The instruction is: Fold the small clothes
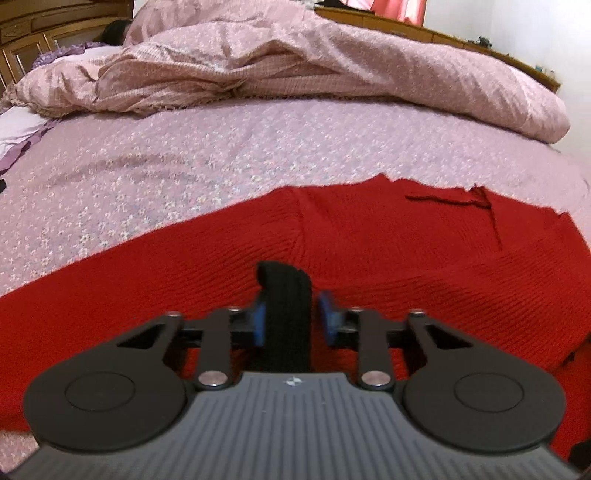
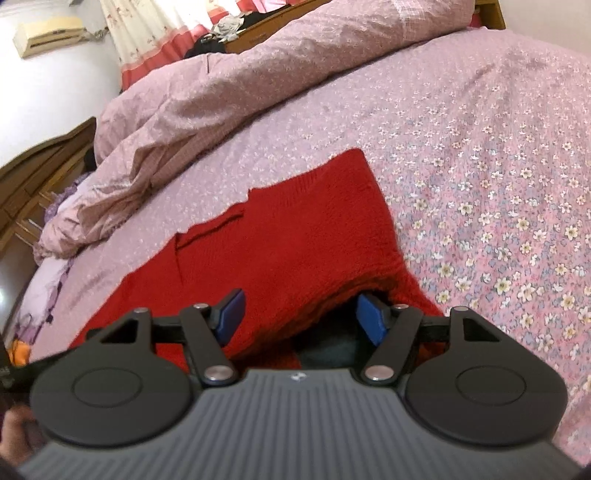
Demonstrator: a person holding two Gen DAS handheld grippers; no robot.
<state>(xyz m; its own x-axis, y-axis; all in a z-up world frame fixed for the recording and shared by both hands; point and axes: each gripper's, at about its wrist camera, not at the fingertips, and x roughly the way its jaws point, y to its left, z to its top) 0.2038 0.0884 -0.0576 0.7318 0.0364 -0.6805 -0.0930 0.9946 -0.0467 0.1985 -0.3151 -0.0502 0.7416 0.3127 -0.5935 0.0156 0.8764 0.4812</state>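
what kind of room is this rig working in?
Almost certainly a home bedroom: a red knit garment lies on a bed with a floral pink sheet, a rumpled quilt is bunched behind it, and curtains hang by the wall.

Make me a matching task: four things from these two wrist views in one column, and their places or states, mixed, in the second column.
Things:
1. red knitted sweater
2. black cloth
3. bunched pink duvet
4. right gripper

Places or states:
A. between the fingers of the left gripper
B. heaped at the far side of the bed
C. lying on the floral bedsheet
D. jaws wide apart at the sweater's edge

Pairs: 1-C, 2-A, 3-B, 4-D
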